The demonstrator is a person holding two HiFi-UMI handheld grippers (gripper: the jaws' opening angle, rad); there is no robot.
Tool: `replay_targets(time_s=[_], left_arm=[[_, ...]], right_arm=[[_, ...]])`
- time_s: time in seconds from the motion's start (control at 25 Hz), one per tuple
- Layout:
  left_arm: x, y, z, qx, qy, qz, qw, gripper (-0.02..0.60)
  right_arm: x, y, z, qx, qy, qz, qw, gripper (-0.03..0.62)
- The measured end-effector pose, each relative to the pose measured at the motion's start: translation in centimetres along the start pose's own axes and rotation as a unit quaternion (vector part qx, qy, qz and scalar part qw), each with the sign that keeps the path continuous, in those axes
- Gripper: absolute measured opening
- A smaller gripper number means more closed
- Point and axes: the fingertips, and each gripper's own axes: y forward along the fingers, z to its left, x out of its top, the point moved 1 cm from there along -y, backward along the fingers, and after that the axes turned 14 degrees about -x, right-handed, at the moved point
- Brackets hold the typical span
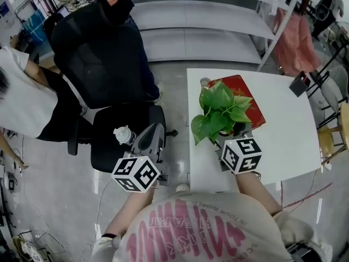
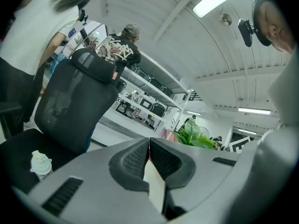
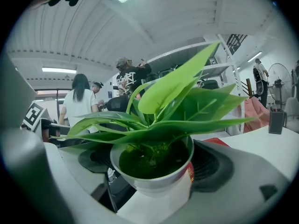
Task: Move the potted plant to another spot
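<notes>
Grip is made by the right gripper (image 1: pixel 234 132), whose jaws are spread wide and pressed on either side of the potted plant (image 3: pixel 156 171). The left gripper (image 2: pixel 149 143) is closed on nothing and is held over the seat of a black chair (image 1: pixel 109 149), beside a small white bottle (image 1: pixel 124 135). For the carry to be done well, the pot should be kept upright and moved level, with an even squeeze. Its wall narrows downward, so a slackened hold is judged likely to let it slip through. The overhanging leaves should be steered clear of anything nearby.

The pot is white and cup-shaped, a red label is seen on its side, and it is filled with dark green matter. Broad, glossy green leaves are fanned out above the rim. The plant is found at the near left part of the white table (image 1: pixel 283 124), just in front of a flat red item (image 1: pixel 242 89). Whether its base is touching the tabletop cannot be told.
</notes>
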Motion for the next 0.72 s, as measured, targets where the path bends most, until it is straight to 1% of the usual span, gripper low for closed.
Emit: replay_targets(time_s=[0.32,0.72], left_arm=[[0.1,-1.5,3.0,0.011,-0.005,0.008,0.9999,0.025],[-0.5,-2.8,5.2,0.024,-0.017,0.012,0.9995,0.025]], right_arm=[[-2.1,2.7,1.7,-0.011,-0.007,0.022,1.0,0.526],[-4.4,4.7,2.3,-0.026,-0.021,0.053,0.998,0.526]])
